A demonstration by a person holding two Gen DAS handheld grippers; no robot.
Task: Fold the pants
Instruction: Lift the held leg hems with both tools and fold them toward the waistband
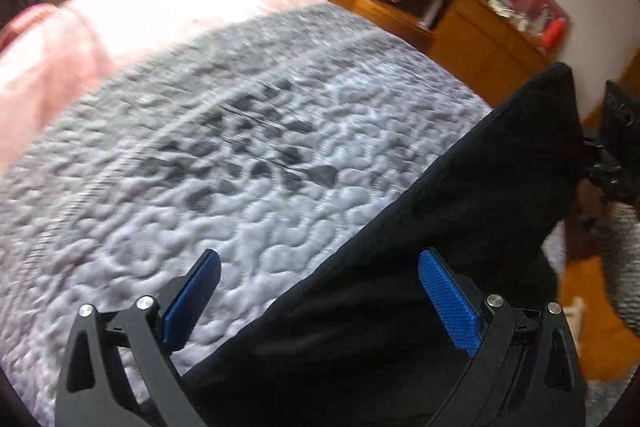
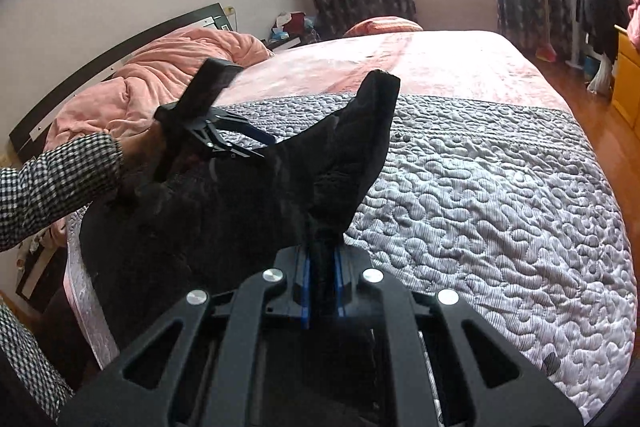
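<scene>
One pair of black pants (image 2: 224, 219) lies bunched on the grey quilted bedspread (image 2: 500, 211) of the bed, partly lifted off it. Right gripper (image 2: 320, 259): jaws closed tight on a fold of the fabric, blue pads pressed against it from both sides; a pointed flap of cloth stands up just beyond the fingertips. Left gripper (image 1: 320, 291): jaws spread wide, blue pads (image 1: 450, 303) well apart, nothing clamped. Black cloth lies under and between its fingers, but whether a pad touches it cannot be told. In the right wrist view that left gripper (image 2: 240, 143) hovers over the far-left part of the pants, carried by a hand (image 2: 146, 147) in a checked sleeve (image 2: 56, 179). Beyond both grippers, pink blanket (image 2: 420, 63) covers the far half of the bed. Wooden cabinet (image 1: 420, 7) stands past the bed's edge, ahead and right of the left gripper.
</scene>
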